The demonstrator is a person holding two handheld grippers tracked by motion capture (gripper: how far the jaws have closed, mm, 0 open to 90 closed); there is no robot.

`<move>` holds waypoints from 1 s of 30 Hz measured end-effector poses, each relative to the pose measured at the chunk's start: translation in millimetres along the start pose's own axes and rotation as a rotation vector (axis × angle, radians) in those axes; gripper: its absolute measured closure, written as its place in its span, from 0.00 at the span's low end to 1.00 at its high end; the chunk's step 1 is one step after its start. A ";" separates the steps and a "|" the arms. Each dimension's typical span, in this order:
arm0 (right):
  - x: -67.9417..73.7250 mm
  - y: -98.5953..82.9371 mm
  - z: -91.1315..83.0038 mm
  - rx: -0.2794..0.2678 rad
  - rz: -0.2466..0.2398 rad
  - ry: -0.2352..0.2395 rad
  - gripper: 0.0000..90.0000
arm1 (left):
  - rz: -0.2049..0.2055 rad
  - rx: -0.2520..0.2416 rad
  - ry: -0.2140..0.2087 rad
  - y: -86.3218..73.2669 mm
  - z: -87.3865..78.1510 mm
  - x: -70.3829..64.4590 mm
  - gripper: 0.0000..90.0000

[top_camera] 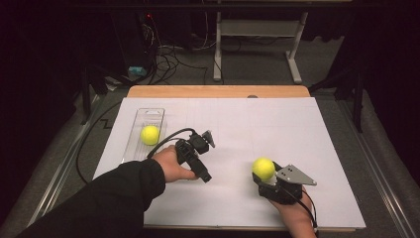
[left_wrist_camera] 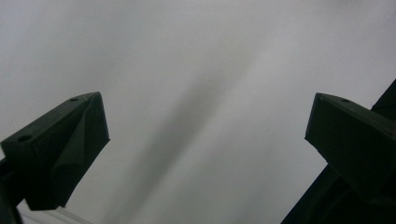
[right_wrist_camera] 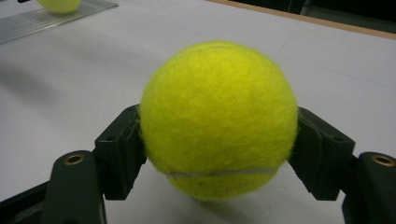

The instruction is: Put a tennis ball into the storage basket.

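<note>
On the white desk (top_camera: 237,124), near its front edge, the right gripper (right_wrist_camera: 218,154) pinches a yellow tennis ball (right_wrist_camera: 218,119) between its two fingers (right_wrist_camera: 119,151). Toward the middle of the desk, the left gripper (left_wrist_camera: 205,140) has its fingers spread wide with nothing between them. A second tennis ball (top_camera: 149,135) lies in a clear tray (top_camera: 148,115) at the left side.
</note>
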State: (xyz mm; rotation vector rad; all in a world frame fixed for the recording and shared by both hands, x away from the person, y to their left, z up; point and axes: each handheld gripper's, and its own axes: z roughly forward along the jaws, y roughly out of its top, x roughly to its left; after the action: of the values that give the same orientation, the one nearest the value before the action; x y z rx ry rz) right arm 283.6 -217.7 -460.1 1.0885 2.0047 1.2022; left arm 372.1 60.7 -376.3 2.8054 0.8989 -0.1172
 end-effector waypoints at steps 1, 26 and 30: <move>1.1 0.3 0.3 -0.001 -0.003 0.001 0.30 | 0.000 -0.002 -0.002 0.2 -0.7 -0.1 0.01; 27.2 7.1 11.2 -0.022 -0.049 0.065 0.30 | 0.009 -0.023 -0.003 4.4 -12.0 -6.2 0.01; 32.7 9.8 13.2 -0.028 -0.054 0.073 0.30 | 0.010 -0.020 0.001 4.6 -13.0 -6.7 0.01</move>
State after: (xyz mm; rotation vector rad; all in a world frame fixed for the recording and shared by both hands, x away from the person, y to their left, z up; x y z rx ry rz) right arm 280.5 -181.2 -458.9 0.9839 2.0523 1.2549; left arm 369.6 55.8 -361.9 2.7921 0.8808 -0.1046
